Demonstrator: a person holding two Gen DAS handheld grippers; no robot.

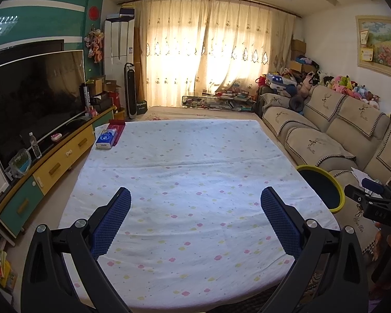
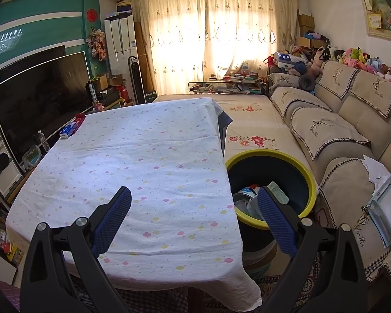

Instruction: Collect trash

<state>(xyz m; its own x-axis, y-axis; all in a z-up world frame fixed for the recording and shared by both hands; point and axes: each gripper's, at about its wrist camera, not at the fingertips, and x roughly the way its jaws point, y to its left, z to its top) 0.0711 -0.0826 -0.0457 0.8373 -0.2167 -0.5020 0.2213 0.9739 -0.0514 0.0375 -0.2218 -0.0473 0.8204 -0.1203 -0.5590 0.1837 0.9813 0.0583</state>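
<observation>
A dark bin with a yellow-green rim stands on the floor between the table's right side and the sofa; several pieces of trash lie inside it. In the left wrist view the bin peeks from behind the table's right edge. My left gripper hangs open over the near part of the white flowered tablecloth, nothing between its blue pads. My right gripper is open too, empty, straddling the table's right edge, its right finger over the bin. The right gripper's body shows at the left view's right edge.
A blue tissue pack and a red box lie at the table's far left corner. A TV on a low cabinet with a water bottle runs along the left. A beige sofa with papers lines the right.
</observation>
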